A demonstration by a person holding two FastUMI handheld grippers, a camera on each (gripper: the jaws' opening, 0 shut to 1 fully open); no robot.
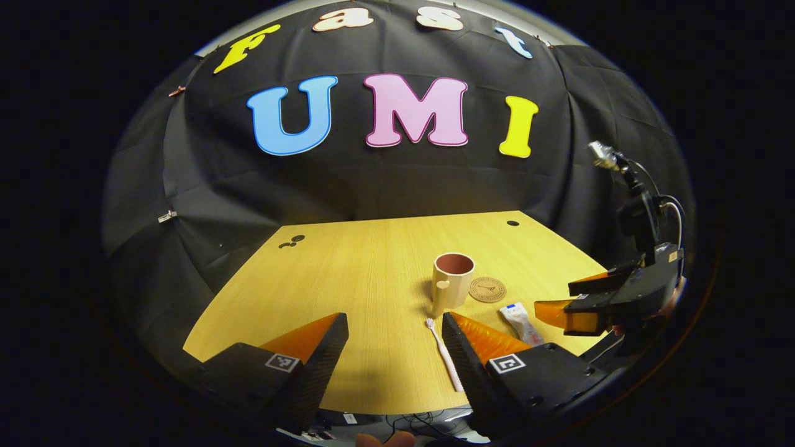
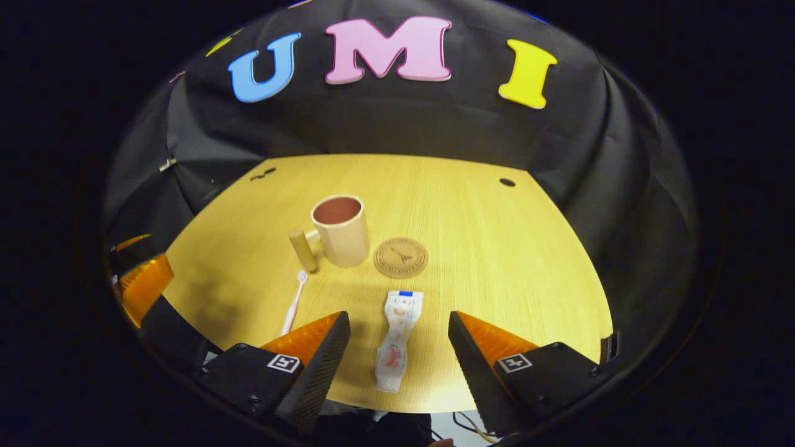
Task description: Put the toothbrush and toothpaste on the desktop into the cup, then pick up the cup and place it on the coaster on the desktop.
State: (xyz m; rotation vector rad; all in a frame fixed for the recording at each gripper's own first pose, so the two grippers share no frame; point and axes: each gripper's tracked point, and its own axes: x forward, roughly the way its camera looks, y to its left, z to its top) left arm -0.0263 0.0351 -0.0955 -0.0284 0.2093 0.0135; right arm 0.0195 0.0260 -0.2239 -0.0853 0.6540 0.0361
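Wooden desktop [image 2: 497, 248] with one cup [image 2: 340, 230], one coaster [image 2: 400, 257], one toothbrush [image 2: 294, 304], one toothpaste [image 2: 396, 340]; both grippers' jaws released.

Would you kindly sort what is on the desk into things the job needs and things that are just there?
Needed for the job:
toothbrush
toothpaste
cup
coaster

Just there:
round hole in the desk, far right
small dark marks on the desk, far left
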